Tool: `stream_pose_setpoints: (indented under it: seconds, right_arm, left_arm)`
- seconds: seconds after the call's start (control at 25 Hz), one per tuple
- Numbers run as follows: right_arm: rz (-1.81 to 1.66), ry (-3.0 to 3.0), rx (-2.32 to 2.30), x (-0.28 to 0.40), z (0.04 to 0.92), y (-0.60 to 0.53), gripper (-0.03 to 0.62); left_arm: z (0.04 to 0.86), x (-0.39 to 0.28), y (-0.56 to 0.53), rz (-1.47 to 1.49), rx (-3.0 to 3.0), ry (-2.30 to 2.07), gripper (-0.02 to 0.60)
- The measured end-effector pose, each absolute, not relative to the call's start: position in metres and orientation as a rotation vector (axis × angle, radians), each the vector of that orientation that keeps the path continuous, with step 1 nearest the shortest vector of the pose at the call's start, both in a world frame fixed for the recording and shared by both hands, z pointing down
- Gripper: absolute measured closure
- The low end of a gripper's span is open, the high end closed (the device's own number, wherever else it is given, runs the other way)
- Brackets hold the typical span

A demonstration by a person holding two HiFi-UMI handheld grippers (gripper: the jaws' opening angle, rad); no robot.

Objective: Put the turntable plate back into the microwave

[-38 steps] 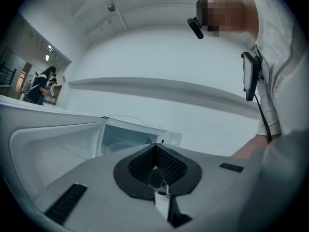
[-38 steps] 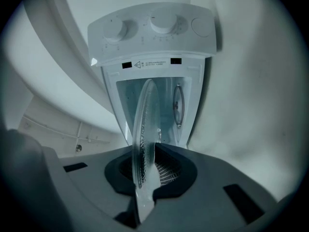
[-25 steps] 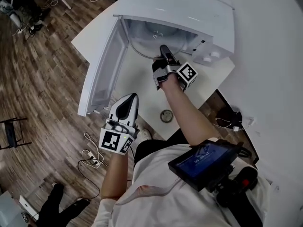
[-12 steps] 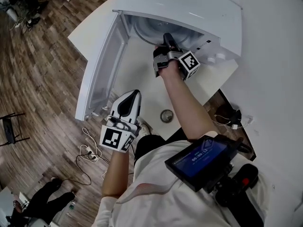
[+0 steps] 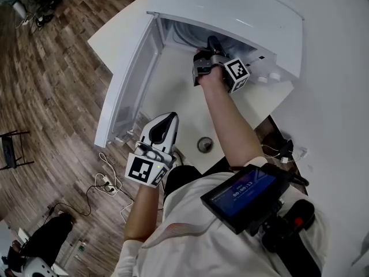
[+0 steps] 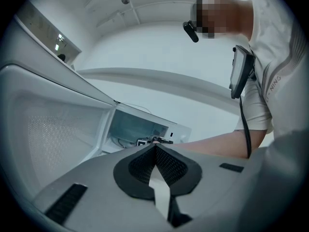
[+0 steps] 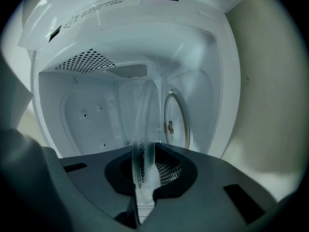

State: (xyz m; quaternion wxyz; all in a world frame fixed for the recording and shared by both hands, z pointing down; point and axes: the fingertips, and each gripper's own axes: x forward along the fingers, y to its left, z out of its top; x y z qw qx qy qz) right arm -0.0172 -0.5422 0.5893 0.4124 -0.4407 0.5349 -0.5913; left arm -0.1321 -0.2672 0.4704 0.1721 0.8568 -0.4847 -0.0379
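The white microwave (image 5: 242,10) stands on a white table (image 5: 173,97) with its door (image 5: 124,79) swung open to the left. My right gripper (image 5: 211,42) reaches into the cavity mouth, shut on the rim of the clear glass turntable plate (image 7: 145,124). In the right gripper view (image 7: 147,151) the plate shows edge-on and runs into the cavity, beside the ring on the cavity floor (image 7: 176,122). In the head view the microwave's top hides most of the plate. My left gripper (image 5: 172,115) hangs over the table's front part, shut and empty (image 6: 155,146).
A small round object (image 5: 204,144) lies near the table's front edge. Cables and a plug strip (image 5: 106,186) lie on the wooden floor to the left. A device with a screen (image 5: 245,192) hangs on the person's chest. A white wall runs along the right.
The right gripper has moved with the plate further into the microwave's opening. The left gripper has stayed about where it was.
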Motion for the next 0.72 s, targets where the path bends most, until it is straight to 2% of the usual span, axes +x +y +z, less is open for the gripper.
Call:
stream_pose_setpoints:
  seconds: [0.72]
  right_arm:
    - [-1.562,1.276,-1.172,-0.020,0.589,-0.563,0.555]
  left_arm:
    - [0.474,-0.130,-0.267,-0.112,2.414,-1.349,0.571]
